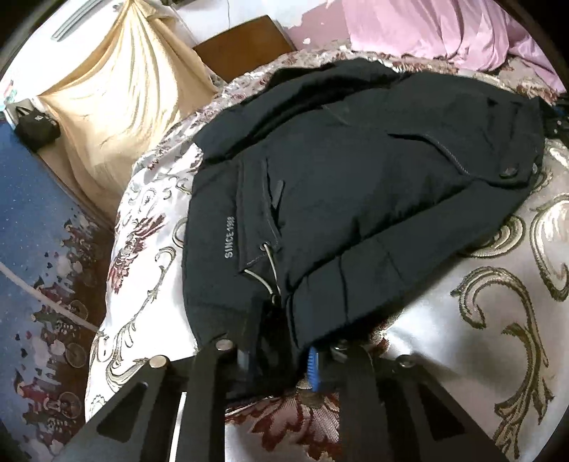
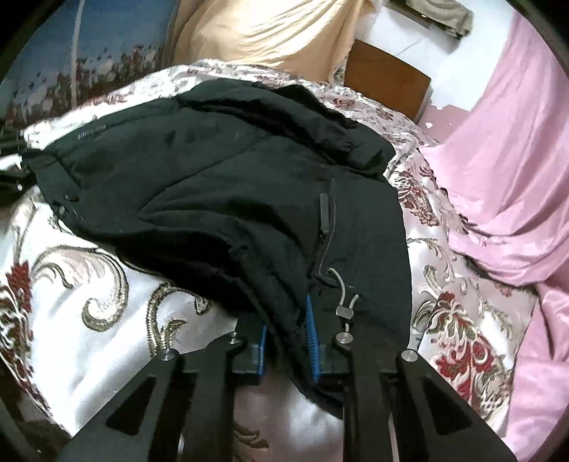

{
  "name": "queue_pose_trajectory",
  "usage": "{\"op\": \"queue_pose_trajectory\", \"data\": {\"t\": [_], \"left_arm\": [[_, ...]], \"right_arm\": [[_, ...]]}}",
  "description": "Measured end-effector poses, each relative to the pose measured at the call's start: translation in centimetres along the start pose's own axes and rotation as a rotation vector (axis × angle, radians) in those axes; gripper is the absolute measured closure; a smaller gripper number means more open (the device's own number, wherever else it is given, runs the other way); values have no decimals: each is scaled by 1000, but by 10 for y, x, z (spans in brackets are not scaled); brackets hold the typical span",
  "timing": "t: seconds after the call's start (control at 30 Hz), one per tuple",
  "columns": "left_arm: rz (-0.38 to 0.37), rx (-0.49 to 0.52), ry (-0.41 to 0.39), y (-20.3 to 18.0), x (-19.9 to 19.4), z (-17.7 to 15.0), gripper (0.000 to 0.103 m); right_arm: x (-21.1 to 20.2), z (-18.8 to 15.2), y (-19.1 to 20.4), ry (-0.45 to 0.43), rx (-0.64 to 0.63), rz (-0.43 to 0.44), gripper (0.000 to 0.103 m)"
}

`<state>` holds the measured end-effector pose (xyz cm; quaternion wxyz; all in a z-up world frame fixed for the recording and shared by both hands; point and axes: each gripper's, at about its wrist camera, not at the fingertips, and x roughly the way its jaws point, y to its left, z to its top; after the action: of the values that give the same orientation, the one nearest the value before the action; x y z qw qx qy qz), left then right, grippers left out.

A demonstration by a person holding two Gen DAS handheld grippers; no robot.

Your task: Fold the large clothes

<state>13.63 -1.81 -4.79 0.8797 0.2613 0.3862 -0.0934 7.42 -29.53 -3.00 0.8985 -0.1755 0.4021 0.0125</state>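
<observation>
Black padded cloth fills the middle of both views: a jacket (image 1: 355, 184) lies spread on a bed covered with a satin bedspread (image 1: 498, 284) of pale cream, worked with gold scrolls and dark red flowers. In the left wrist view the left tool (image 1: 281, 359) sits at the near hem of the jacket, its two blue-padded fingers drawn close together with a fold of the hem pinched between them. Just above that grip a grey drawcord (image 1: 268, 270) with a toggle hangs from the hem, and grey lettering (image 1: 229, 236) runs up the panel beside a zipped pocket. A flap with a dark snap button (image 1: 508, 173) lies toward the far right of the garment. In the right wrist view the right tool (image 2: 286, 341) likewise clamps a bunch of the jacket's near edge between its blue pads (image 2: 313, 341), the cloth bulging out below the fingers. A second drawcord (image 2: 343, 295) with a toggle lies just right of that grip, below a pocket zip pull (image 2: 324, 209). Beyond the jacket a pink sheet (image 2: 505, 160) is heaped on the right side of the bed, a cream-yellow draped cloth (image 2: 270, 32) stands behind, and a brown wooden board (image 2: 387, 81) shows at the bed's far edge.
</observation>
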Motion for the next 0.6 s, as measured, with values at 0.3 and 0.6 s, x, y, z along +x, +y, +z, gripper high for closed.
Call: {"op": "queue_pose_trajectory", "data": {"t": [0.3, 0.6], "left_arm": [[53, -46, -140, 10, -42, -2, 95], [-4, -159, -142, 7, -104, -33, 95]], "right_arm": [[-27, -6, -6, -88, 108, -13, 94], [-91, -24, -11, -124, 136, -8, 95]]}}
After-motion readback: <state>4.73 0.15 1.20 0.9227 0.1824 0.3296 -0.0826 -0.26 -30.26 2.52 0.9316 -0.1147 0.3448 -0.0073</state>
